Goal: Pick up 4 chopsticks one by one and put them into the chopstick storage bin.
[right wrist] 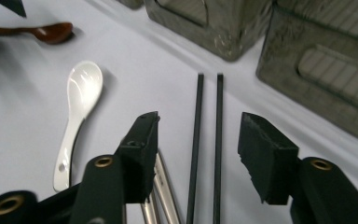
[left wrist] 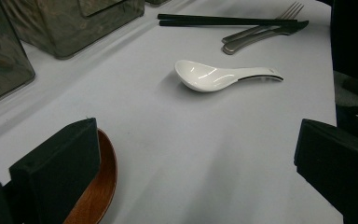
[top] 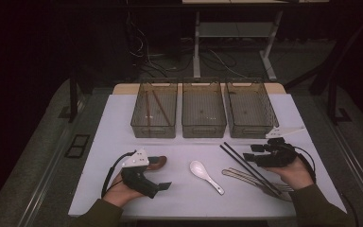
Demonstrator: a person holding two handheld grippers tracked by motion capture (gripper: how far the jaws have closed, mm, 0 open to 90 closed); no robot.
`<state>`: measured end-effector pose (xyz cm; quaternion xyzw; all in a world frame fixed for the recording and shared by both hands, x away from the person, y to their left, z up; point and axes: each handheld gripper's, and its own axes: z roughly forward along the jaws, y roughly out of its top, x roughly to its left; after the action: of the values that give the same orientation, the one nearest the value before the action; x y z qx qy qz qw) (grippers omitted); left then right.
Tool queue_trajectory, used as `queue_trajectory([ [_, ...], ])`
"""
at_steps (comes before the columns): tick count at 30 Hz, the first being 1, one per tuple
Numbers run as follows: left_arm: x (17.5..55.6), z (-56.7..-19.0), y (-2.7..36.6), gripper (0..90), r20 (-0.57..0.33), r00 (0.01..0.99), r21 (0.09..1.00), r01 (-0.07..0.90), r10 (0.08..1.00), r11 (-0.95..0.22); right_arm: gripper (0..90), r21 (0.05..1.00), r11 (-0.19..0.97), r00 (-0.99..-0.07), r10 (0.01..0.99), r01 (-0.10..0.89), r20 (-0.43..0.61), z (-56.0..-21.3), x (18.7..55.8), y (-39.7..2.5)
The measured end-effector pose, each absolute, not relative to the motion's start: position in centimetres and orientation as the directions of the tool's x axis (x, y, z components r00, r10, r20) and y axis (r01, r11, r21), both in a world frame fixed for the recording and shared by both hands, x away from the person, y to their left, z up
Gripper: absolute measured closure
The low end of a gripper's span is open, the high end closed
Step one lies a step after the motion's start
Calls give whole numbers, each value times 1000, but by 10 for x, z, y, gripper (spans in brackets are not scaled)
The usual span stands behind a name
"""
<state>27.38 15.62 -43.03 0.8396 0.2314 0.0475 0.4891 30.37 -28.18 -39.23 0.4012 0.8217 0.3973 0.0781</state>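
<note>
Black chopsticks [right wrist: 207, 140] are lying nearest the lens in the right gripper view, as two thin, matte, straight sticks side by side with a narrow gap between them. They are running lengthwise up the gap between the jaws of the right gripper [right wrist: 198, 156]. Those jaws are standing wide apart, one on each side of the pair, and are gripping nothing; whether they are resting on the white table cover [top: 189, 198] cannot be told. In the high view the chopsticks [top: 250, 168] are lying diagonally, with their far ends pointing toward the three smoky clear bins [top: 203, 113] and their near ends crossing a steel fork and knife [top: 255, 179]. The right gripper [top: 253, 158] is sitting over the middle of the pair.

Taking the white ceramic spoon [top: 205, 176] as landmark: the chopsticks are lying just right of it and apart from it. A brown wooden spoon [top: 157, 162] is lying to its left. The left gripper [top: 163, 186] is resting beside that wooden spoon, jaws spread wide and holding nothing. In the left gripper view one jaw is sitting in front of the brown spoon bowl [left wrist: 98, 191]; contact cannot be told. The leftmost bin is holding two thin brown sticks [top: 153, 106].
</note>
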Motion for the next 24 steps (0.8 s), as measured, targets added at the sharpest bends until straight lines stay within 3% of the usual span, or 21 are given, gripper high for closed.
queue_trajectory([
  [10,273,-431,156,0,-142,890,841,339,432,-421,642,656,430,-655,744,620,130,-414,289,-292],
  [17,273,-431,155,0,-147,890,843,341,432,-416,748,632,430,-645,749,645,148,-421,292,-293],
  [24,273,-431,155,0,-147,890,841,342,431,-419,785,601,453,-649,747,658,147,-431,297,-289],
])
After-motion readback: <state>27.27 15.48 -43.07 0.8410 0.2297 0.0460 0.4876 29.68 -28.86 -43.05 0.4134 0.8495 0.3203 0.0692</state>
